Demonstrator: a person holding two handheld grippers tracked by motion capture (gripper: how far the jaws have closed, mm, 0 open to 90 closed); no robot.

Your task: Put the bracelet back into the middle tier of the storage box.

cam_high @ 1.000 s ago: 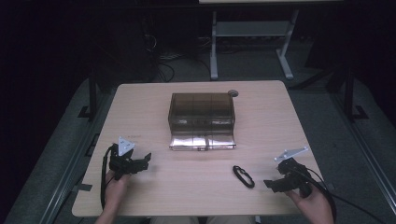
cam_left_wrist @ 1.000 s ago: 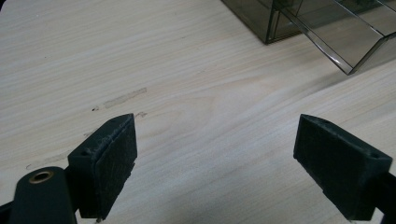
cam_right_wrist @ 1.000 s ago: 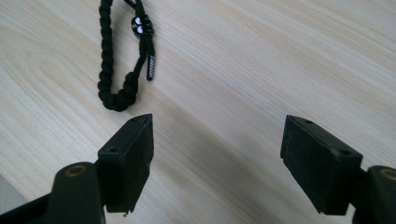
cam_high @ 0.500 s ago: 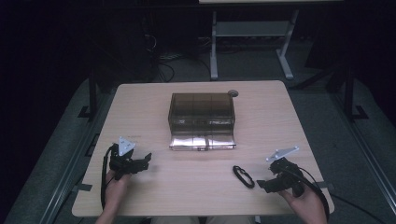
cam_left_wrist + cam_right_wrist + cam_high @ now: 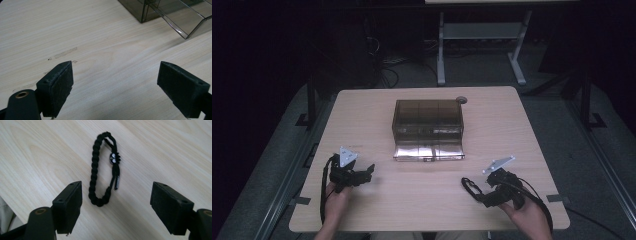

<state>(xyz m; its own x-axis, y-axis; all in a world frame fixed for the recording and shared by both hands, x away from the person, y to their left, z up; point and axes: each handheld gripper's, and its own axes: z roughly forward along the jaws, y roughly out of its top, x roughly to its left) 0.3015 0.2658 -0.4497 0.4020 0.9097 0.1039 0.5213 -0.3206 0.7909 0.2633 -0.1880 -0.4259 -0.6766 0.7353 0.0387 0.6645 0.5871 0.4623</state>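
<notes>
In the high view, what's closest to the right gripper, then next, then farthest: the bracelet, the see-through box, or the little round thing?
From the right gripper:
1. Black bracelet, just beside its jaws.
2. See-through box, mid-table.
3. Little round thing, beyond the box, near the far edge.

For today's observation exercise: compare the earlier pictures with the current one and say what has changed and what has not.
The right gripper has moved left across the table toward the black bracelet and now sits right beside it, jaws open on either side of it in the right gripper view. Nothing has been gripped. The left gripper, the bracelet and the clear box with its open drawer stayed put.
</notes>
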